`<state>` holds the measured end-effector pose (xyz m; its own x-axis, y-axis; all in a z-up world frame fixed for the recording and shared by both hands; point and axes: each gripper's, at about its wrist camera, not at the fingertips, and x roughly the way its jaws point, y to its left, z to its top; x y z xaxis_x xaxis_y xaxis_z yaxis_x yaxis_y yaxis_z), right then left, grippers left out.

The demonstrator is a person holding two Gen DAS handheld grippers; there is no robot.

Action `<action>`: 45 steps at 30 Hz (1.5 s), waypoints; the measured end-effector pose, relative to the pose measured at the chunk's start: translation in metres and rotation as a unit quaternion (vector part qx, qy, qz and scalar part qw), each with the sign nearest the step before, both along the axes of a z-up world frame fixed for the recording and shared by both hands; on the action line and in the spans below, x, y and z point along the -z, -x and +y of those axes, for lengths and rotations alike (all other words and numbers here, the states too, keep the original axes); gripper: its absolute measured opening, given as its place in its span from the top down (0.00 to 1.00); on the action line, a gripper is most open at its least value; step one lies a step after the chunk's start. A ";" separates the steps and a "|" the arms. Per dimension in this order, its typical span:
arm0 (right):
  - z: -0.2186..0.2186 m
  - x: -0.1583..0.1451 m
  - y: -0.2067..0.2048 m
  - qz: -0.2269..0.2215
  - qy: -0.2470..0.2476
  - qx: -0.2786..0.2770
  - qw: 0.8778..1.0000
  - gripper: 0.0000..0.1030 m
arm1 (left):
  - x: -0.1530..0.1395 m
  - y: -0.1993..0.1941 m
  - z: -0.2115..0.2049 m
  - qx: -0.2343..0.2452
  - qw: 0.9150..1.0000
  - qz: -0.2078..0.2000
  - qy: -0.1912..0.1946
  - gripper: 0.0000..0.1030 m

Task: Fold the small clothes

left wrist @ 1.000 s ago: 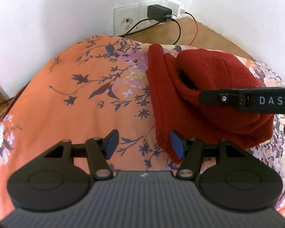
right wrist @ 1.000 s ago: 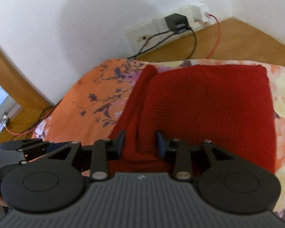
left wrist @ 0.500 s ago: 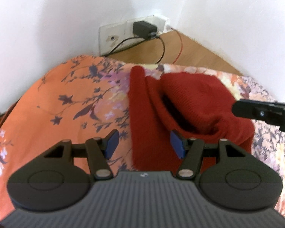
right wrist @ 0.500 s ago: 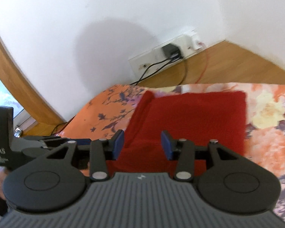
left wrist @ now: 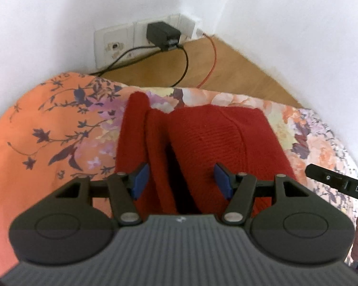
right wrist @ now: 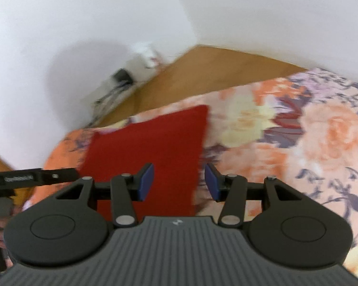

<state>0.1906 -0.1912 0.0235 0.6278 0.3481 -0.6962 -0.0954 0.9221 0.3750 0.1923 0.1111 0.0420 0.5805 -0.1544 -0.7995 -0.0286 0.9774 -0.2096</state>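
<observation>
1. Left wrist view: the left gripper (left wrist: 180, 178) stands with its blue-padded jaws spread wide and nothing clamped between them; it sits low in the centre of the frame, over the near edge of the red knitted garment (left wrist: 217, 140)
2. That garment lies folded on the orange floral bedspread (left wrist: 59, 128), its layers gaping in a dark slit at the centre
3. A white wall socket plate (left wrist: 114, 45) with a black plug adapter (left wrist: 163, 34) sits at upper centre, above the wooden floor (left wrist: 226, 69); the right gripper's black bar shows at the right edge
4. Right wrist view, blurred: the right gripper (right wrist: 179, 182) is likewise parted and holds nothing, at the right edge of the red knitted garment (right wrist: 150, 143), which lies flat at centre left on the bedspread (right wrist: 298, 131)
</observation>
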 end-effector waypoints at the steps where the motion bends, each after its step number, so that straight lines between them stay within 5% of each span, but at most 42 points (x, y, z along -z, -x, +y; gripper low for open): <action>1: -0.006 0.005 -0.003 0.006 0.003 0.010 1.000 0.46 | 0.004 -0.003 -0.001 -0.001 1.000 0.004 -0.003 0.40; 7: -0.026 0.033 -0.013 0.031 0.019 0.034 0.999 0.46 | 0.019 -0.009 -0.010 0.005 1.000 -0.002 -0.009 0.34; 16: -0.006 0.067 -0.025 0.058 0.032 -0.005 0.998 0.46 | 0.026 -0.012 -0.017 0.019 0.999 -0.027 0.015 0.34; 18: -0.005 0.067 -0.025 0.051 0.027 -0.007 0.998 0.47 | 0.025 -0.010 -0.019 0.028 0.999 -0.038 0.013 0.42; 20: -0.005 0.066 -0.024 0.045 0.025 -0.013 0.999 0.49 | 0.023 -0.008 -0.022 0.038 0.998 -0.055 -0.001 0.71; 22: -0.004 0.065 -0.023 0.040 0.021 -0.020 0.999 0.54 | 0.018 -0.005 -0.020 0.044 0.997 -0.069 0.003 0.77; 26: 0.003 0.057 -0.018 0.021 0.000 -0.043 0.999 0.69 | 0.002 0.003 -0.008 0.033 0.995 -0.093 0.021 0.80; 35: 0.046 0.027 -0.009 -0.031 -0.028 -0.129 0.991 0.70 | -0.033 0.036 0.037 -0.014 0.990 -0.139 0.009 0.85; 45: 0.104 0.011 -0.008 -0.044 0.050 -0.178 0.982 0.70 | 0.017 0.037 0.067 -0.051 0.995 -0.080 -0.024 0.81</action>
<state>0.1988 -0.0872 0.0127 0.5374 0.4899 -0.6865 -0.4471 0.8557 0.2606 0.1550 0.1786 0.0255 0.7119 -0.0531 -0.7003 -0.0973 0.9801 -0.1732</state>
